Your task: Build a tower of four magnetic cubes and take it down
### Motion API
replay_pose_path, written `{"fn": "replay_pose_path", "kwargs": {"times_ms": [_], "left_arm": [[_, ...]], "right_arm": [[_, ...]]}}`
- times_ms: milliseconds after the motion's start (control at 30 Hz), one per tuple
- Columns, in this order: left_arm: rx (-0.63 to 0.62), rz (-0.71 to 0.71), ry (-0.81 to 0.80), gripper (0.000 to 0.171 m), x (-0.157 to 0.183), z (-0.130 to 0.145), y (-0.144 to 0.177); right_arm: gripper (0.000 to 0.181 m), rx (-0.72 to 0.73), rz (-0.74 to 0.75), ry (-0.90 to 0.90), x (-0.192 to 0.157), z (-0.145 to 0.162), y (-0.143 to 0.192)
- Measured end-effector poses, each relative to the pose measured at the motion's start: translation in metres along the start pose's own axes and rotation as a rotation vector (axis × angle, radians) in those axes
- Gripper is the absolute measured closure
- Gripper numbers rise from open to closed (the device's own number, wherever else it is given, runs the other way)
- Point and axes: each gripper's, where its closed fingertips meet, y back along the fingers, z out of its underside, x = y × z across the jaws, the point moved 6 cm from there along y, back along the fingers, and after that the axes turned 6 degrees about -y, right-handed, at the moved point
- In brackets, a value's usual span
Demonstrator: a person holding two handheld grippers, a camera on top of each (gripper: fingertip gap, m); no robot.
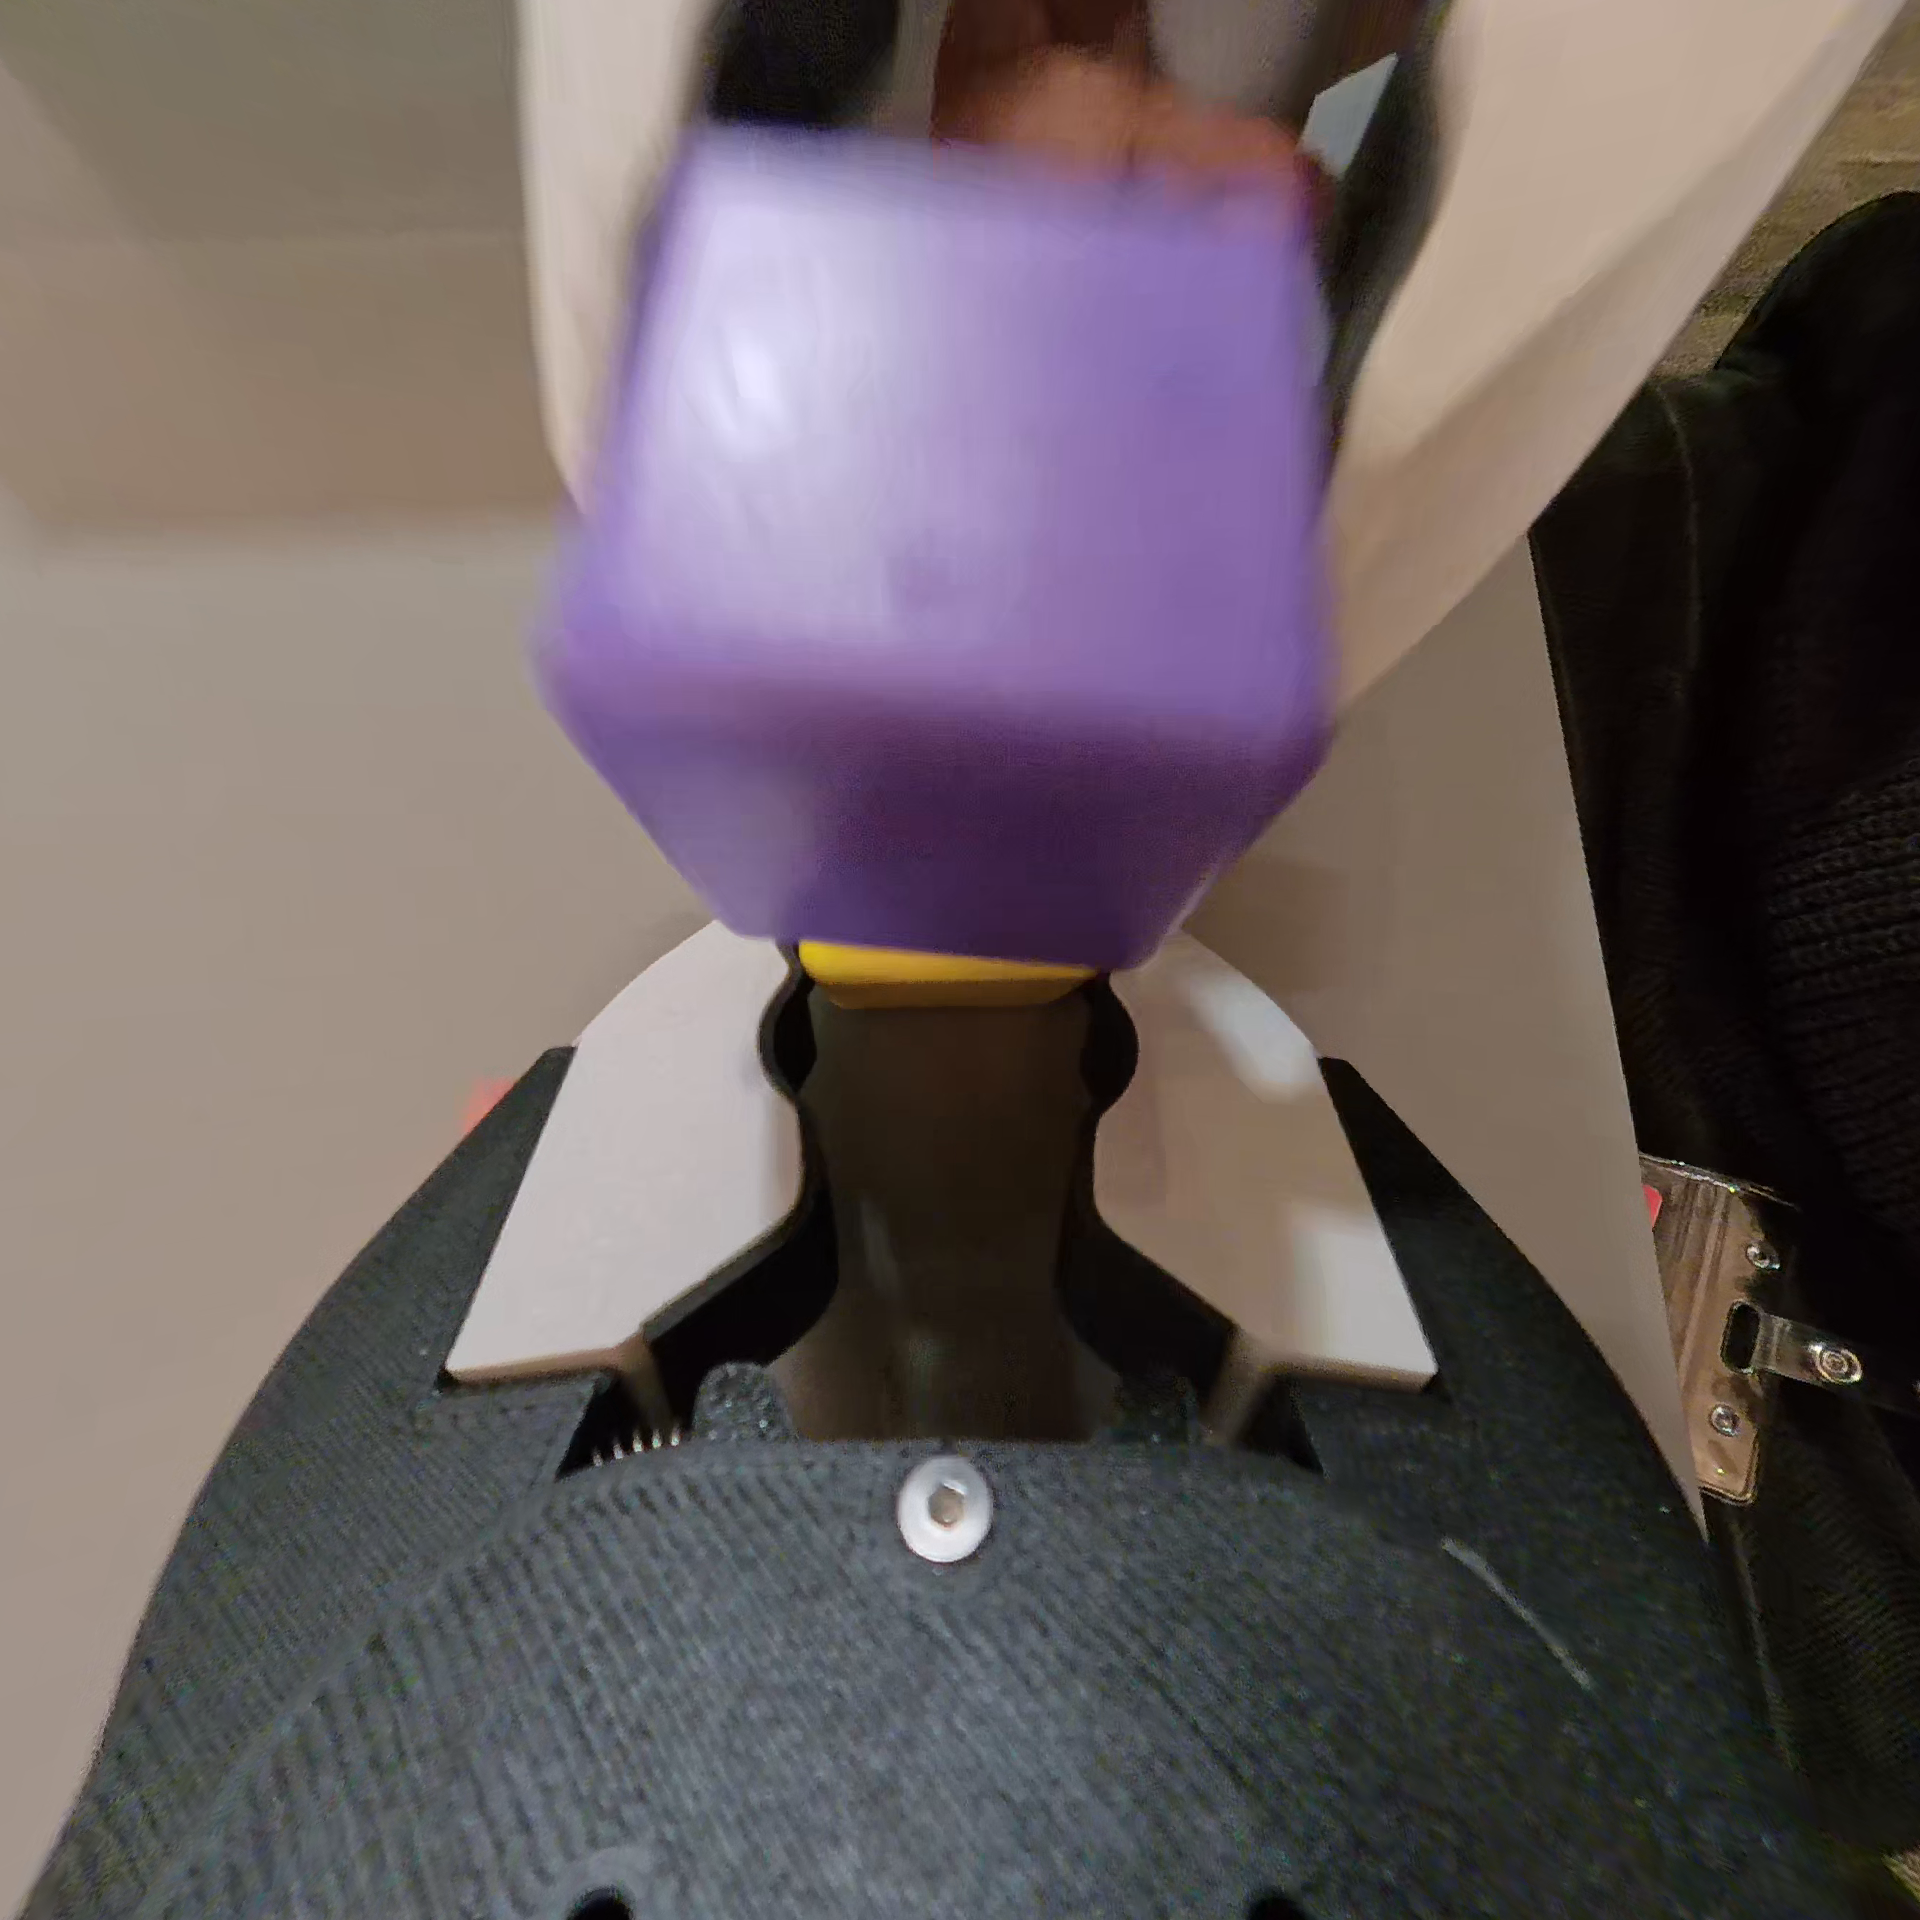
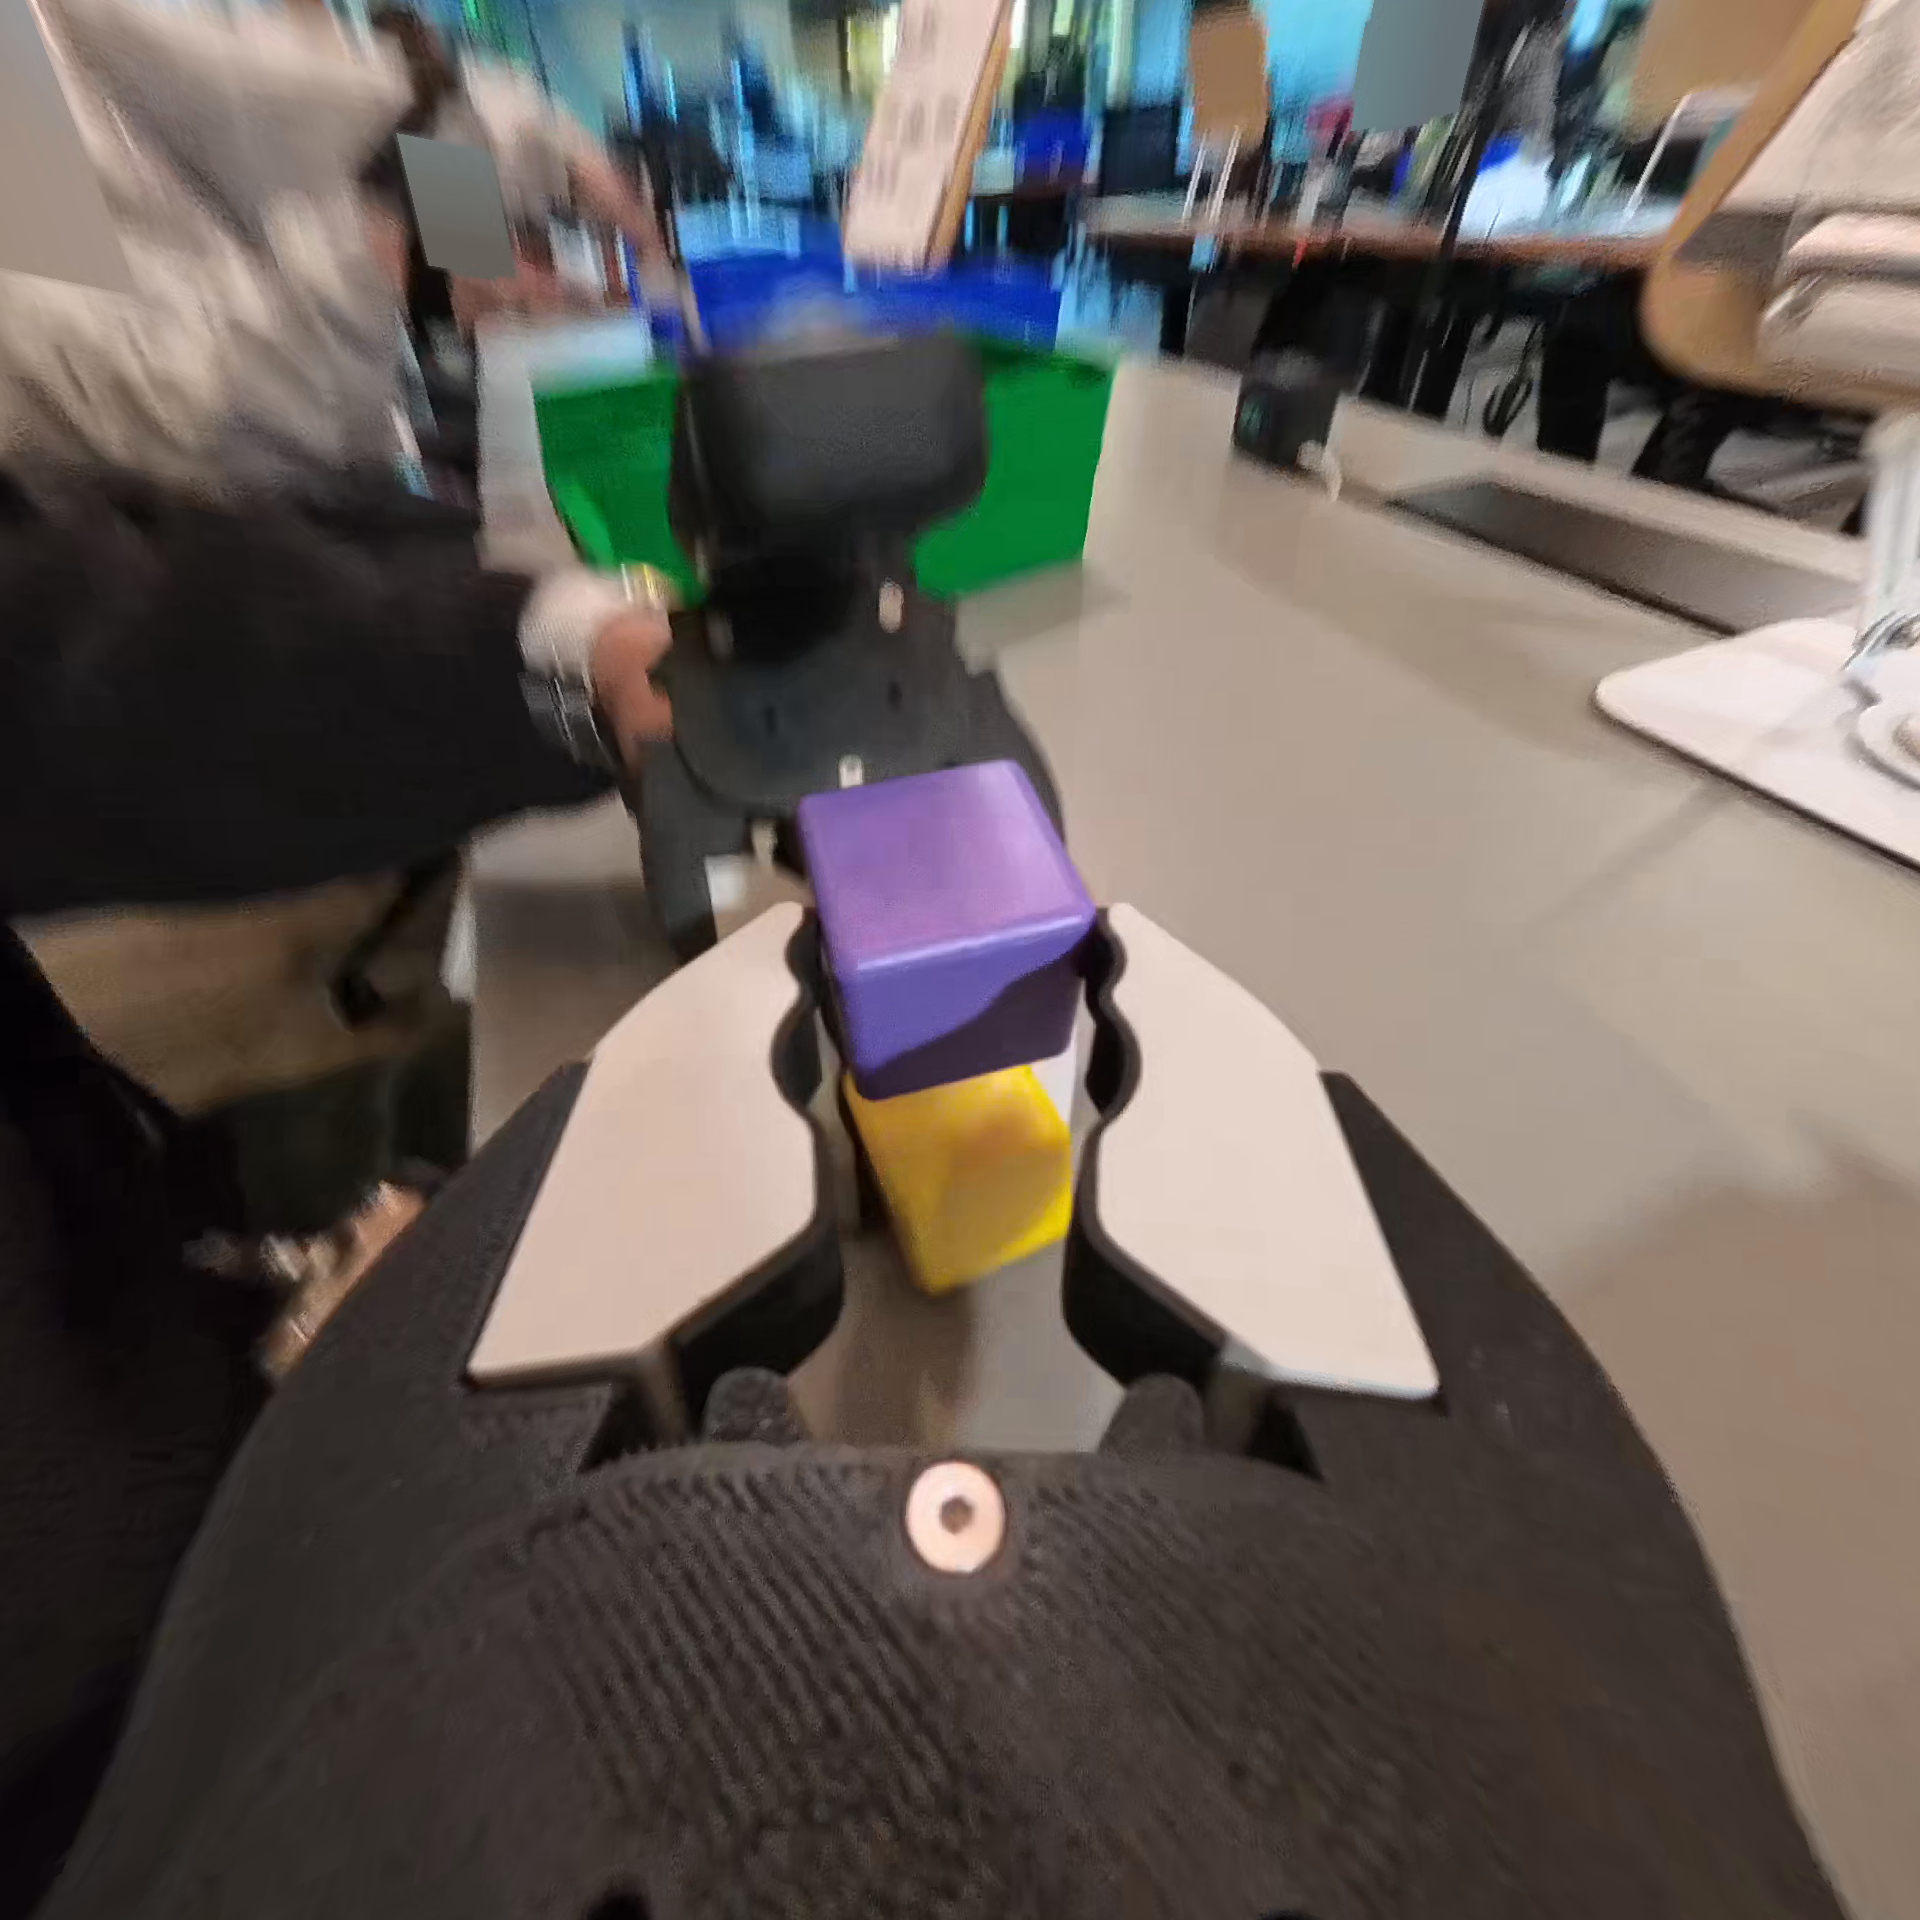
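Purple cube (image 2: pixel 940 925) sits on a yellow cube (image 2: pixel 966 1174) on the grey table (image 2: pixel 1403 935), pinched by the right hand-held gripper (image 2: pixel 951 997), the left hand-held gripper (image 1: pixel 945 977) on the yellow one; tugging crookedly could topple both magnetically-stuck cubes.

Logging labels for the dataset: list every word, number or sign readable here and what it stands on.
No text can be read.
On the tilted board in the background: dark marks, too blurred to read.
On the purple cube and yellow cube: no writing shows.
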Motion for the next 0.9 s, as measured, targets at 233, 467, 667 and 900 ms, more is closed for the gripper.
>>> {"fn": "replay_pose_path", "kwargs": {"times_ms": [233,467,667,900], "left_arm": [[-0.002,0.004,0.021,0.119,-0.001,0.0,0.0],[-0.003,-0.023,0.051,0.119,-0.005,0.001,0.0],[-0.005,-0.037,0.063,0.119,-0.007,0.001,0.0],[-0.005,-0.043,0.072,0.119,-0.008,0.001,0.0]], "right_arm": [[0.131,0.244,0.119,-0.102,0.016,-0.067,0.055],[0.131,0.094,0.542,0.118,0.074,-0.099,0.148],[0.131,-0.329,0.704,0.066,0.138,-0.032,0.194],[0.131,-0.736,0.654,0.147,0.149,0.031,0.179]]}}
